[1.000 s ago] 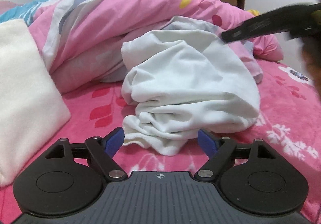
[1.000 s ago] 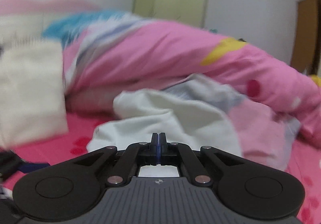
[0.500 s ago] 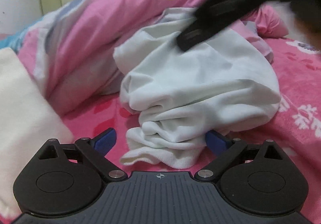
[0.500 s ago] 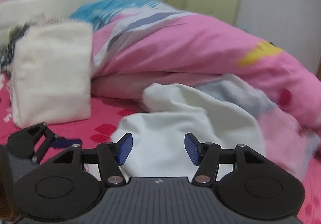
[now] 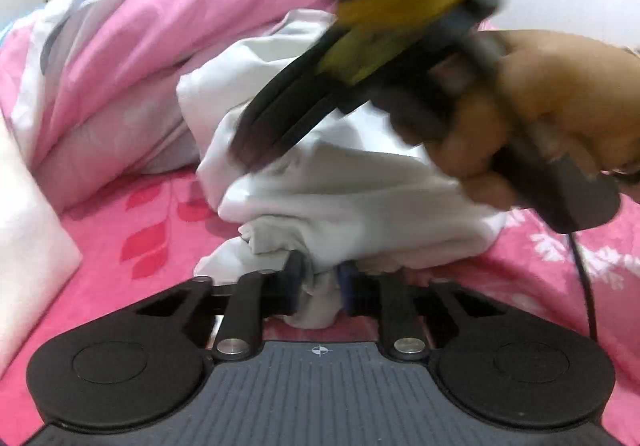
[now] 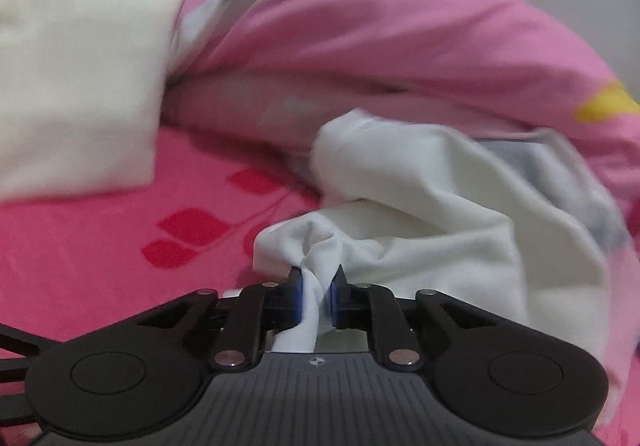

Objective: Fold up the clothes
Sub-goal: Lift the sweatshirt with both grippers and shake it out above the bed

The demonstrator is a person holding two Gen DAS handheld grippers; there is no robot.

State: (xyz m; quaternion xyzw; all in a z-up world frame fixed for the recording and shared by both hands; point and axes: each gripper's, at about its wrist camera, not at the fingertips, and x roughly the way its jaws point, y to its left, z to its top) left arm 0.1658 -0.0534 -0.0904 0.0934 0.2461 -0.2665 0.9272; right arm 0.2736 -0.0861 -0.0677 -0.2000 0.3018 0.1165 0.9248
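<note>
Change since a second before: both grippers, which had hung clear of the cloth with the left one spread wide, had come in and pinched the white garment (image 5: 352, 202); the right tool had swung down across the left camera's view.
Bed sheet (image 6: 100, 242): bright pink with red leaf prints, bearing everything else.
Duvet (image 6: 400, 46): pink, heaped behind the garment, the garment's far side leaning against it.
Cream folded cloth (image 6: 76, 78): on the sheet, left of the garment, apart from it.
White garment: crumpled in a mound on the sheet, near the middle of both views.
Right hand (image 5: 552, 106): wrapped around the right tool's handle, above the garment's right side.
Left gripper (image 5: 318, 288): jaws narrowed to a small gap, a bunched near edge of the garment squeezed between the blue pads.
Right gripper (image 6: 318, 300): jaws nearly together, a white fold clamped between them at the mound's upper left part.
</note>
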